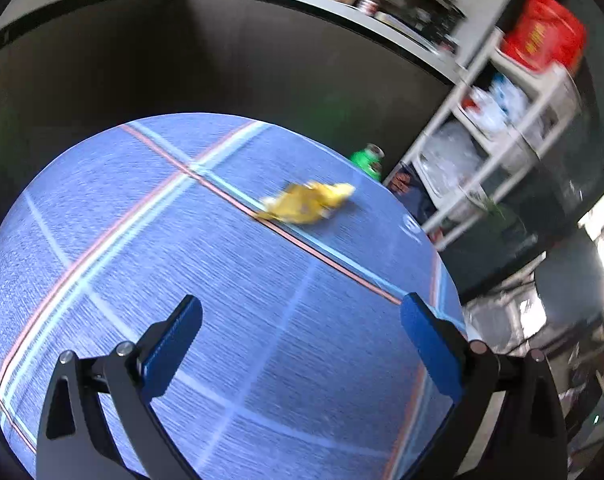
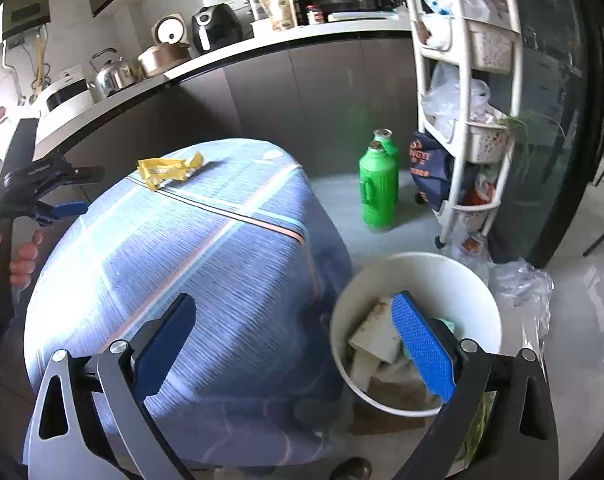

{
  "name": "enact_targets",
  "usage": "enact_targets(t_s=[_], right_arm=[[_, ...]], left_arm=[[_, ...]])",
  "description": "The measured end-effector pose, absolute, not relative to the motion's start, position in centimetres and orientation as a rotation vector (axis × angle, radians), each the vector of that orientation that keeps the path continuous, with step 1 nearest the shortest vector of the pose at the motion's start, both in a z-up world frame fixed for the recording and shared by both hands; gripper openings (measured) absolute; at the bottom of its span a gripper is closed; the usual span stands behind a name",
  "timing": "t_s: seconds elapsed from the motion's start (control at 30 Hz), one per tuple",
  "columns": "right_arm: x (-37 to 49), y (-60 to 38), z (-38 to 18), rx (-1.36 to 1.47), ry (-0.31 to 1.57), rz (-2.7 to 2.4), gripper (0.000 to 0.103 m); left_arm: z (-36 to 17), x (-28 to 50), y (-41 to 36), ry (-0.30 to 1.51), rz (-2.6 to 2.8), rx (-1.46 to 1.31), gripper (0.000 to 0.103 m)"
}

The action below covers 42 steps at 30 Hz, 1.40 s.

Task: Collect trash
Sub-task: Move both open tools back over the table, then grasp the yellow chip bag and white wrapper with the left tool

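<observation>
Yellow wrapper (image 1: 307,203) on blue tablecloth (image 1: 222,280), left gripper (image 1: 302,344) jaws spread above it, right gripper (image 2: 294,344) jaws spread beside bin (image 2: 341,320)

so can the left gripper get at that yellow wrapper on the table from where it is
Probably yes. The left gripper is open and empty, pointed across the blue cloth toward the yellow wrapper. Only bare cloth lies between them, and the wrapper sits alone near the table's far edge.
</observation>
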State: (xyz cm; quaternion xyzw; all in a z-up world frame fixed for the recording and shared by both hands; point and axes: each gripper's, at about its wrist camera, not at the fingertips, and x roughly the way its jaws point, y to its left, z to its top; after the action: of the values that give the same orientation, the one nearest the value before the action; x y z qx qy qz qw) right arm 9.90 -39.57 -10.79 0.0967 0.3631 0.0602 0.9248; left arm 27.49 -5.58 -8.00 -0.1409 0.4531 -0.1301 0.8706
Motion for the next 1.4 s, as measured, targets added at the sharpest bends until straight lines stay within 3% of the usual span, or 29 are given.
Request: enact_targets(t_s=[0.1,0.17,0.23,0.5,0.53,0.57,0.63,1.0,1.2,1.4], right_arm=[[10.9,-38.6,-10.3,0.196,0.740,0.141,0.094],[11.6,-38.1,-10.0,0.198,0.737,0.147,0.094],[12.5,-37.7,-9.7,0.206,0.738,0.156,0.094],[15.4,-36.1,-9.8,0.235,0.762,0.196,0.094],[15.7,-35.9,-9.8,0.234,0.765,0.200,0.094],[16.0,-35.6,-9.9,0.232,0.769,0.204,0.094],[16.5,-35.0,-10.1,0.226,0.777,0.213,0.094],[17.9,-31.6,-10.5,0.251,0.816,0.325,0.094],[18.0,-27.2,-10.5,0.232,0.869,0.458,0.070],[18.5,-23.4,-11.1,0.245,0.909,0.533,0.056]], left_arm=[[-8.3,29.5,-4.1,0.938,-0.260,-0.333,0.097],[-8.4,30.8,-4.2,0.937,-0.276,-0.337,0.087],[-8.6,31.9,-4.6,0.936,-0.301,-0.323,0.083],[-10.1,35.5,-8.3,0.878,-0.269,-0.116,0.083],[-10.5,35.8,-8.5,0.881,-0.271,-0.102,0.073],[-11.0,36.3,-8.6,0.897,-0.291,-0.088,0.043],[-11.9,36.8,-8.5,0.943,-0.344,-0.095,0.007],[-11.6,25.7,-6.4,0.995,-0.555,-0.069,0.006],[-11.4,21.3,-5.5,0.991,-0.601,-0.076,0.007],[-11.5,17.9,-5.6,0.980,-0.635,-0.050,0.007]])
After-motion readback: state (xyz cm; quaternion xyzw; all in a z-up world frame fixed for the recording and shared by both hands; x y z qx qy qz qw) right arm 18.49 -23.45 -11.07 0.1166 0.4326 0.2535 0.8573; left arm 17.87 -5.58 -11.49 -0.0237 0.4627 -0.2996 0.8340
